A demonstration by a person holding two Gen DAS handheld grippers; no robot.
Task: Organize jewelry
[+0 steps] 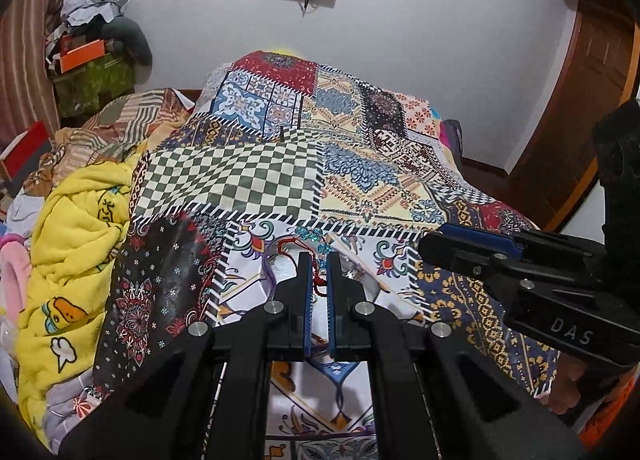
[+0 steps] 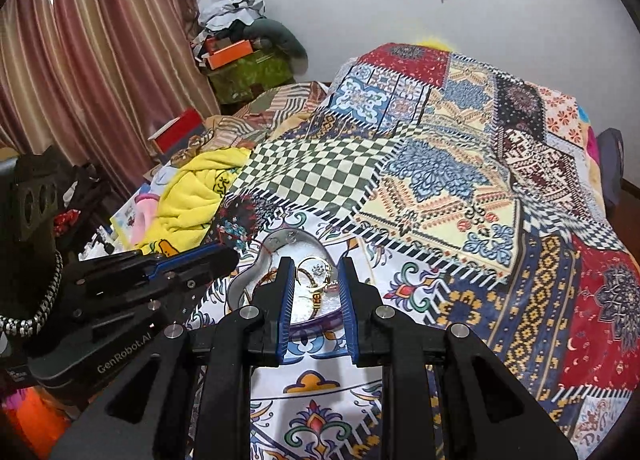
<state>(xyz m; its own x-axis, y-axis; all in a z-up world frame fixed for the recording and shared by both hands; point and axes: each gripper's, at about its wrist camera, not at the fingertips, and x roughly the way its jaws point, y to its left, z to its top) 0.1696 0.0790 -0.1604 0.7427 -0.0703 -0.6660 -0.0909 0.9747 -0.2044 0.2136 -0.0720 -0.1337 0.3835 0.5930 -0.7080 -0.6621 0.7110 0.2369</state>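
A gold bangle already lies in the tray, while the left gripper, jaws nearly together, pinches a red cord, and the right gripper hovers spread.

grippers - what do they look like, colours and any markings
Both the left gripper and right gripper are black plastic linkages with silver pivot bolts and ribbed blue pads. White lettering reads "DAS" on the right body, "GenRobot.AI" on the left.

- "DAS" stands in pale letters on the body of the right gripper.
- "GenRobot.AI" stands in pale letters on the body of the left gripper.
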